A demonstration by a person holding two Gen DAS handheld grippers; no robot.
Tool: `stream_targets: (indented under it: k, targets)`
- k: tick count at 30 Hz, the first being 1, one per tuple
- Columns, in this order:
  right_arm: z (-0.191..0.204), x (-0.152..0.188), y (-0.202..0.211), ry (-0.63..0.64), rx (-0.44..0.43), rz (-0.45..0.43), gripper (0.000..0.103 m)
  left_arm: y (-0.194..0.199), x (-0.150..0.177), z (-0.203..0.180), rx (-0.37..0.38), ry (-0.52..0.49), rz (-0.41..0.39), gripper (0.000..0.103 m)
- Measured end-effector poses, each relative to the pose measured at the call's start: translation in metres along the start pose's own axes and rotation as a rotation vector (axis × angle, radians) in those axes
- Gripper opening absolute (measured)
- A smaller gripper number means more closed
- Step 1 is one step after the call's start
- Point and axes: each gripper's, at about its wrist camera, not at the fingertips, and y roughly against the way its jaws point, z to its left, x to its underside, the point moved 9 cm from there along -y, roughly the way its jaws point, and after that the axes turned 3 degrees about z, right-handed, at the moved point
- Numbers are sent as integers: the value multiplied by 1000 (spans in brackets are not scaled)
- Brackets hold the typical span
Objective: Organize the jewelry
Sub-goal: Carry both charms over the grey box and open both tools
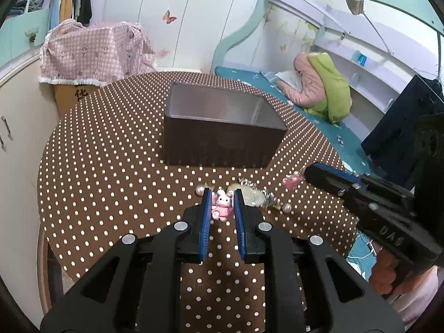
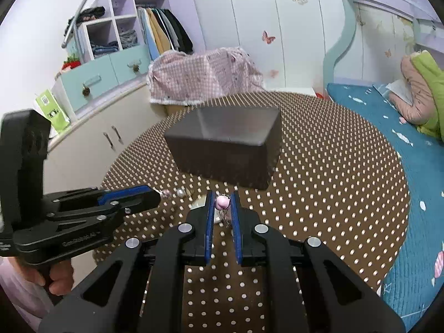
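The left gripper (image 1: 222, 197) has its jaws clenched on a pink rabbit charm (image 1: 222, 204), lifted just above the polka-dot counter (image 1: 111, 183). The right gripper (image 2: 222, 202) grasps a pink bead ornament (image 2: 222, 202), and both hang in front of the dark open box (image 1: 222, 130), near pearls (image 1: 286, 208) lying on the counter.

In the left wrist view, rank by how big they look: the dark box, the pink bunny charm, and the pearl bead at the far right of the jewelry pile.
Largest to smallest, as they look:
1. dark box, by far
2. pink bunny charm, nearer the camera than the box, so flattered
3. pearl bead
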Motion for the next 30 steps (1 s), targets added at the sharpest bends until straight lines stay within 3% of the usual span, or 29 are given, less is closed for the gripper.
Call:
stream_targets:
  k: [5, 15, 22, 30]
  targets:
    - [2, -25, 19, 7, -23, -65, 11, 8, -15, 1, 1, 0, -34, 16]
    - [7, -63, 14, 80, 27, -133, 11, 20, -57, -9, 17, -46, -127, 16]
    - [0, -71, -13, 76, 32, -105, 11, 4, -90, -10, 7, -65, -147, 16]
    - [-10, -68, -32, 44, 26, -62, 11, -25, -104, -10, -3, -75, -113, 17]
